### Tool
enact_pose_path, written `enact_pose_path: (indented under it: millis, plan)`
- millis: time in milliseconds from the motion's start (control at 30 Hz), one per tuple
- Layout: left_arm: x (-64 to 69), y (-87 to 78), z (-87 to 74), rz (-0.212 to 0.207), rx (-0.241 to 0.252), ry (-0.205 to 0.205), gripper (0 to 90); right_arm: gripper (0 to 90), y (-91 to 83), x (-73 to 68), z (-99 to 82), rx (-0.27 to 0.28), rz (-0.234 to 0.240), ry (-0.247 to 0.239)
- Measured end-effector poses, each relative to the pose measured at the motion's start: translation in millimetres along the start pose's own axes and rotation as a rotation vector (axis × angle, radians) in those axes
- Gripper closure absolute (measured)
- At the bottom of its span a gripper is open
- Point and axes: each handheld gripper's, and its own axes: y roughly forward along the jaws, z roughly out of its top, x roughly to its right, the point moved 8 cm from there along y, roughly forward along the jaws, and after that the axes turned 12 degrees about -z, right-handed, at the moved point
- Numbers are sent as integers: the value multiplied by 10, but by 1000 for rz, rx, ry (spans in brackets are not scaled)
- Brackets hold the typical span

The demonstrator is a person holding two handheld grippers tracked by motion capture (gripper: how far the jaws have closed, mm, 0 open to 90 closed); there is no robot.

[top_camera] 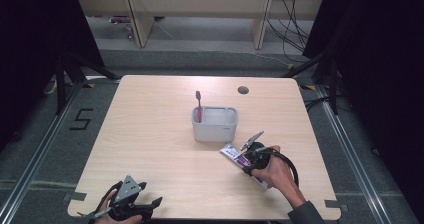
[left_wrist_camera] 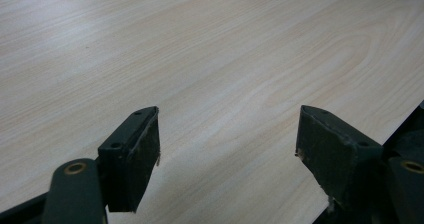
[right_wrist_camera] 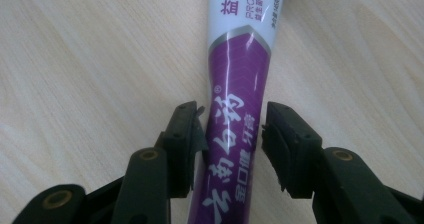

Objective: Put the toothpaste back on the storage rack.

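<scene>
Dim room with black edges in the high view, tabletop (top_camera: 165, 149) evenly lit from above with weak shadows, soft overall; left gripper view has pale glare top-left, jaws slightly blurred; right gripper view sharper, with a sheen streak on the purple tube (right_wrist_camera: 235, 119).

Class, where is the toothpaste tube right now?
The toothpaste tube lies flat on the table's right side, just front-right of the grey holder, between the right gripper's fingers.
</scene>
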Motion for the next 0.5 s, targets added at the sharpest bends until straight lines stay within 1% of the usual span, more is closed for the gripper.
enact_pose_path:
  millis: [33,100,133,167,200,267,300,333,400,433,467,500]
  plan:
    - [1,0,0,-1,0,0,251,580,6,-1,7,-5,2,-6]
    - [-2,1,0,0,2,-1,251,580,16,1,13,-24,0,4]
    - [0,6,3,4,8,-5,251,584,27,3,21,-26,8,-8]
    - [1,3,0,3,3,0,251,588,32,3,24,-34,3,1]
    - [1,7,1,-1,6,3,251,592,40,12,33,-32,6,-14]
    - [1,6,0,2,4,1,251,605,46,3,43,-42,14,-6]
    - [2,7,-1,2,5,0,251,612,51,9,50,-44,17,-19]
    - [0,8,-1,1,3,3,251,611,53,1,53,-53,14,-12]
    - [2,6,-3,-3,0,-4,251,610,66,3,65,-64,14,-27]
    - [0,7,2,5,8,-7,251,612,71,-1,69,-72,17,-24]
    - [2,5,2,-1,6,-7,251,617,90,6,78,-71,18,-41]
    - [2,0,1,-3,2,-2,251,621,85,-6,71,-88,18,-23]
